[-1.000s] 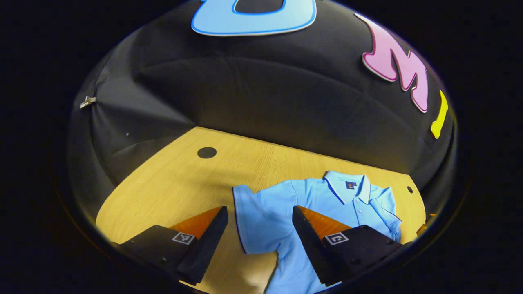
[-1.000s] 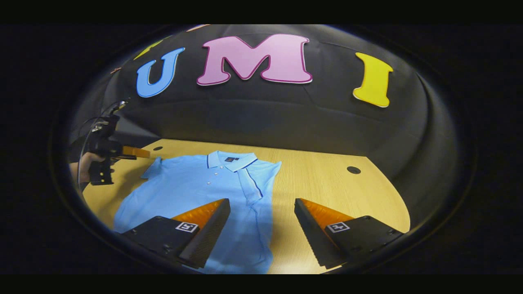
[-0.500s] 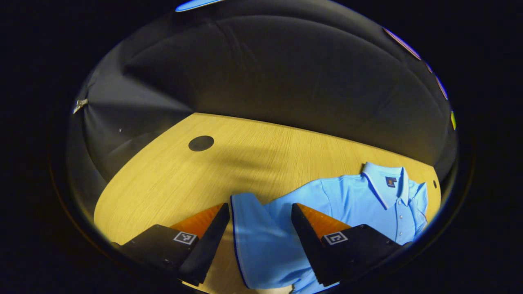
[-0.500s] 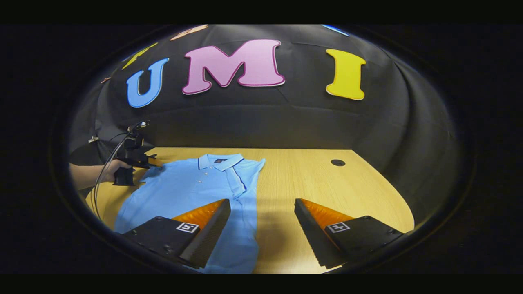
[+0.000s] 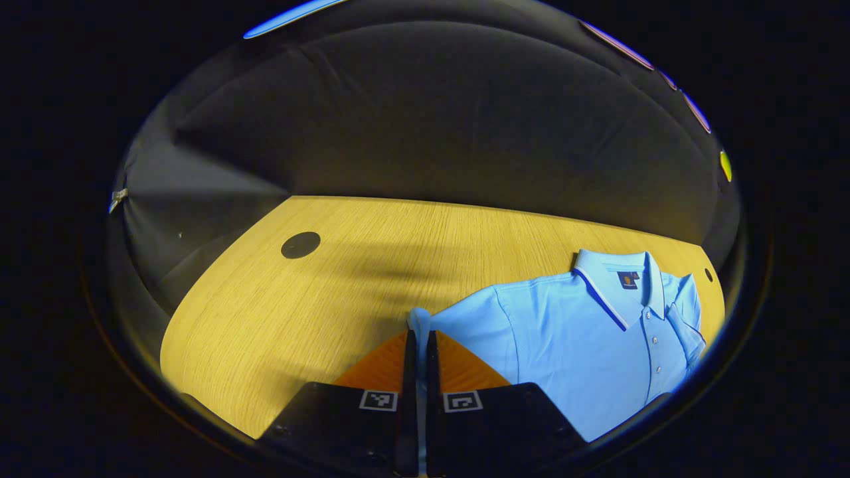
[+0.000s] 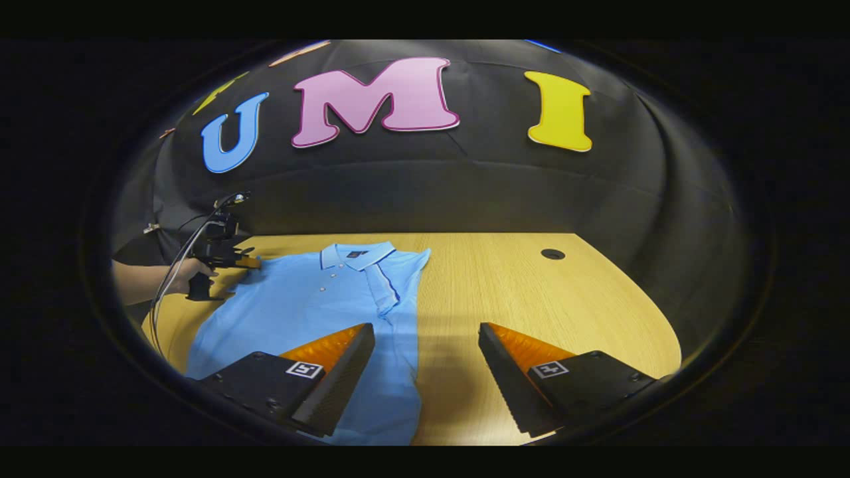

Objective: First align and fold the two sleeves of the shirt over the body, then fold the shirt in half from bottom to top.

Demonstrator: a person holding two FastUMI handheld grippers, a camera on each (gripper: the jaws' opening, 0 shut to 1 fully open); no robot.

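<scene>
With my left hand-held gripper pinched on the sleeve, shirt flat on the desk at 11 o'clock of my wide-open right hand-held gripper, thin bite; fast pull risks slipping or dragging.

Dim booth, sharp focus, fisheye-bowed edges, soft shadows
</scene>
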